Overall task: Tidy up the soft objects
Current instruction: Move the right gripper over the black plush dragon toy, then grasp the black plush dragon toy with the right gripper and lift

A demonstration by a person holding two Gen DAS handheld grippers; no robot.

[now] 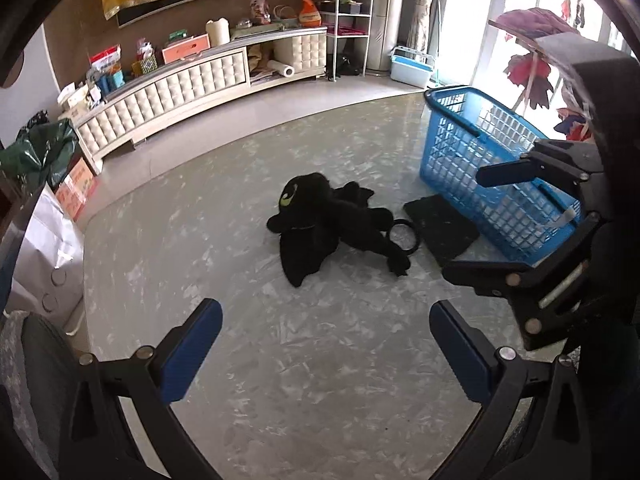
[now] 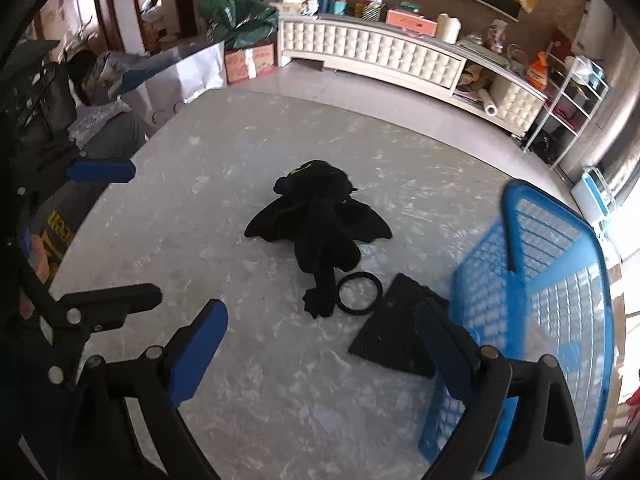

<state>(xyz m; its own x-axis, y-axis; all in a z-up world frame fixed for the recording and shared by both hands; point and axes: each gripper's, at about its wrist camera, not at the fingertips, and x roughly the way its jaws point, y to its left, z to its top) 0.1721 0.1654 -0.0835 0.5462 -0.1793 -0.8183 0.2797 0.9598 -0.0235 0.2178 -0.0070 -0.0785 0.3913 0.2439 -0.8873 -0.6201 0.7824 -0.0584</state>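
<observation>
Your left tool (image 1: 326,354) was held above the desk (image 1: 248,360) with its blue-padded fingers (image 1: 192,354) spread wide and nothing between them. Your right tool (image 2: 322,354) was likewise wide open and empty, its right finger (image 2: 448,344) overlapping, in its own view, the near corner of the black flat pad (image 2: 392,332) and the wall of the blue basket (image 2: 560,280); contact could not be confirmed. In the left wrist view your right tool (image 1: 464,224) appeared at the right edge, in front of the basket (image 1: 472,148), fingers apart. Ahead of both tools, the black plush dragon (image 1: 324,220) lay flat on the marbled grey desk, near its middle, wings spread, head with the green eye pointing away towards the cabinet. A black ring (image 2: 358,293) lay on the desk touching the tail end of the dragon (image 2: 320,220), between it and the pad. The pad (image 1: 440,228) lay just beside the basket, which stood on the desk to the right. Beyond the desk, a long cream tufted cabinet (image 1: 180,88) loaded with boxes ran along the wall, with a white wire shelf (image 1: 350,20) at its end and a green bag (image 2: 240,20) over a red carton (image 2: 250,62) near the other end.
</observation>
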